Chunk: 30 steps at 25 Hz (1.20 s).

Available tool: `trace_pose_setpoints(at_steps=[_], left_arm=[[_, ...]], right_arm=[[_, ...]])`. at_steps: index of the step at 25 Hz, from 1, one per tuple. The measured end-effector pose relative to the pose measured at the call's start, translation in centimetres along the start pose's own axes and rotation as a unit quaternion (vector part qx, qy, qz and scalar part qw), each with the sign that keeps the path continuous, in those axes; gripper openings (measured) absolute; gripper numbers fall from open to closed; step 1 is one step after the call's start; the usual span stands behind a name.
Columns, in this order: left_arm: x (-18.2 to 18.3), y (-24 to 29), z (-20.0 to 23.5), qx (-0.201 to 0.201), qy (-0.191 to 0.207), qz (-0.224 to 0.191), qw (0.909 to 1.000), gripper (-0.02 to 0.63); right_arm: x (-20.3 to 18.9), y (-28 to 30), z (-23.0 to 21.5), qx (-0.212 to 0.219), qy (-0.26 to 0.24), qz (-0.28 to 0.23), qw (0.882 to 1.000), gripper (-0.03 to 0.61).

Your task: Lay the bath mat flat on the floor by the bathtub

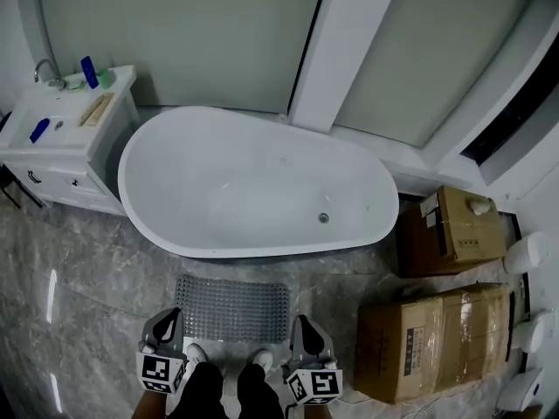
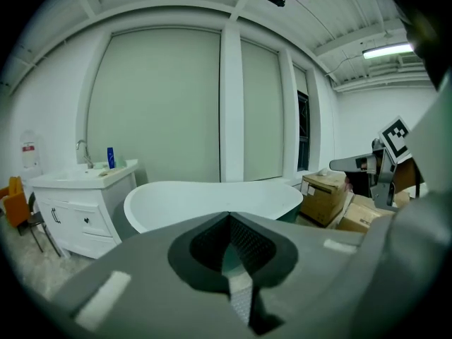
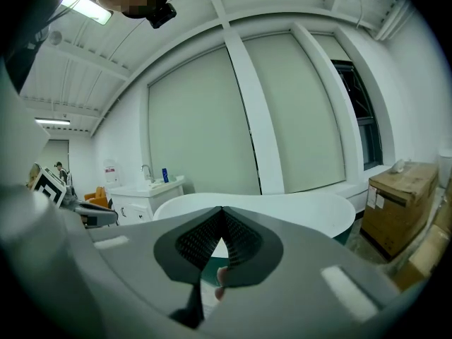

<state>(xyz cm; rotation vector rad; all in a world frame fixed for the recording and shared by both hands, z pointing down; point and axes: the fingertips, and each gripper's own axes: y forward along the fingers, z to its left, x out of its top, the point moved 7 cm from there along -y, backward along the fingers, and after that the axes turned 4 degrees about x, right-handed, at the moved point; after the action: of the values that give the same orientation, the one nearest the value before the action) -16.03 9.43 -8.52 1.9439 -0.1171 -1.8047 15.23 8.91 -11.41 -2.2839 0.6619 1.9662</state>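
One grey, rectangular bath mat (image 1: pixel 231 308), covered in a fine grid of small bumps, lies flat on the marble floor (image 1: pixel 79 269), its far long edge just beside the white bathtub (image 1: pixel 253 186). Open floor spreads to its left toward the sink cabinet (image 1: pixel 65 160), while cardboard boxes (image 1: pixel 432 339) stand near on its right. Both the left gripper (image 1: pixel 172 315) and the right gripper (image 1: pixel 302 320) hang over the mat's near corners, clear of it, their fingers (image 2: pixel 141 267) pressed together on nothing.
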Motion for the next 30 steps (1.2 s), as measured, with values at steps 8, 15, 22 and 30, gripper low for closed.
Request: trace_pose_setpoints(at_steps=[8, 15, 22, 30], left_arm=[[2.9, -4.4, 0.4, -0.011, 0.014, -0.03, 0.9994, 0.002], [5.7, -6.7, 1.0, -0.008, -0.016, -0.03, 0.9994, 0.002], [8.9, -8.6, 1.6, -0.007, -0.012, -0.051, 0.9986, 0.002], [10.9, -9.5, 2.4, 0.001, -0.008, -0.076, 0.9971, 0.002]], right_arm=[[3.6, -3.0, 2.6, 0.007, 0.011, -0.031, 0.999, 0.026], [5.5, -5.2, 3.6, -0.004, -0.015, -0.036, 0.999, 0.025], [7.9, -5.7, 5.3, 0.02, -0.054, -0.036, 0.998, 0.025], [9.7, -5.8, 5.0, 0.03, -0.054, -0.051, 0.997, 0.025]])
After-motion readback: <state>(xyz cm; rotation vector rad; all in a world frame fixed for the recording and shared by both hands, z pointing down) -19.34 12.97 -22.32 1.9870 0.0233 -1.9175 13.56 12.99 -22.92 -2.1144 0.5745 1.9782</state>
